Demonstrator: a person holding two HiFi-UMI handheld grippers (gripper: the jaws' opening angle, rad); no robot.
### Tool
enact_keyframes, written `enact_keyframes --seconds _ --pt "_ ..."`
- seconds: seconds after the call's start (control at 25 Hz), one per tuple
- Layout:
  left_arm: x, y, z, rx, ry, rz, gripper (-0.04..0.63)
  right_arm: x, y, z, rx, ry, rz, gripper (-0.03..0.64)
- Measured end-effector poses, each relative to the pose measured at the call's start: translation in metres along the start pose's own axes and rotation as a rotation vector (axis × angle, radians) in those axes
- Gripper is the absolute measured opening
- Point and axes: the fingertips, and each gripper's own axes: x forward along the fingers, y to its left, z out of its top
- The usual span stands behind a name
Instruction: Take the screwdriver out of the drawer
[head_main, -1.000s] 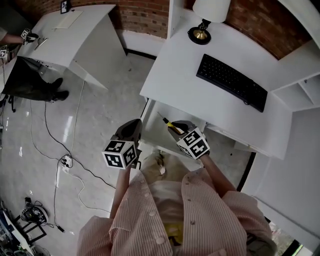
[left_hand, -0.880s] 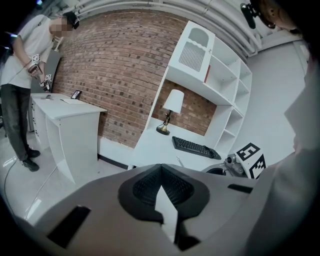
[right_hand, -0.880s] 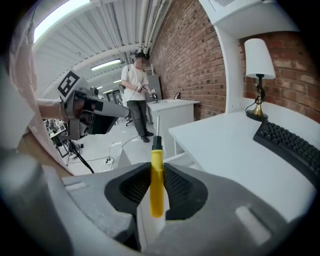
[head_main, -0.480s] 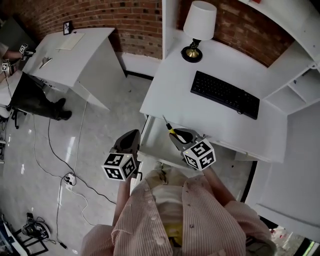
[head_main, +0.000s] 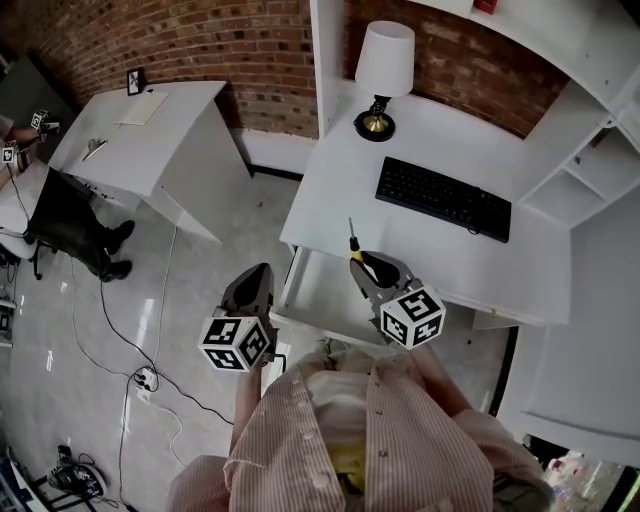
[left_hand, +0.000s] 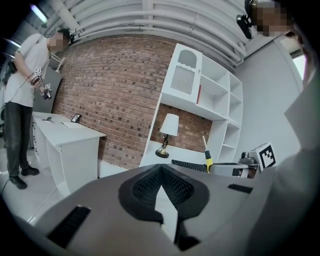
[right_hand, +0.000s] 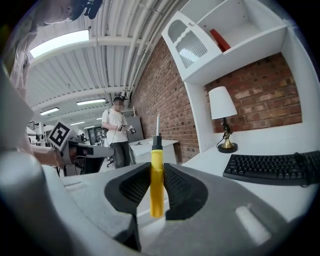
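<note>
The screwdriver (head_main: 353, 247) has a yellow handle (right_hand: 156, 182) and a thin metal shaft that points upward. My right gripper (head_main: 362, 258) is shut on the handle, its pads (right_hand: 175, 186) pressing both sides. It holds the tool above the open white drawer (head_main: 318, 288), at the front edge of the desk (head_main: 335, 180). My left gripper (head_main: 259, 272) hangs left of the drawer, over the floor, with its jaws shut and nothing between them (left_hand: 160, 167). The left gripper view shows the screwdriver (left_hand: 207, 159) upright off to the right.
A black keyboard (head_main: 443, 197) and a white lamp (head_main: 384, 62) stand on the desk, with white shelves (head_main: 590, 170) to its right. Another white desk (head_main: 150, 125) stands far left, and a person (head_main: 70, 215) stands beside it. Cables (head_main: 150, 375) lie on the floor.
Both grippers have risen. The right one has lifted the screwdriver up out of the drawer toward the desk's front edge, and the shaft now stands more upright.
</note>
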Motion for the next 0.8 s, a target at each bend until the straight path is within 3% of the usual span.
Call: enact_keyframes --seconds 0.52,0.8 --pt "-0.022 0.008 0.041 0.066 -0.105 0.048 0.000 -0.024 -0.014 0.055 0.047 -0.188 -0.096 0.081" --pt "-0.031 0.011 0.050 0.093 -0.149 0.079 0.000 -0.034 -0.023 0.067 0.049 -0.222 -0.125 0.081"
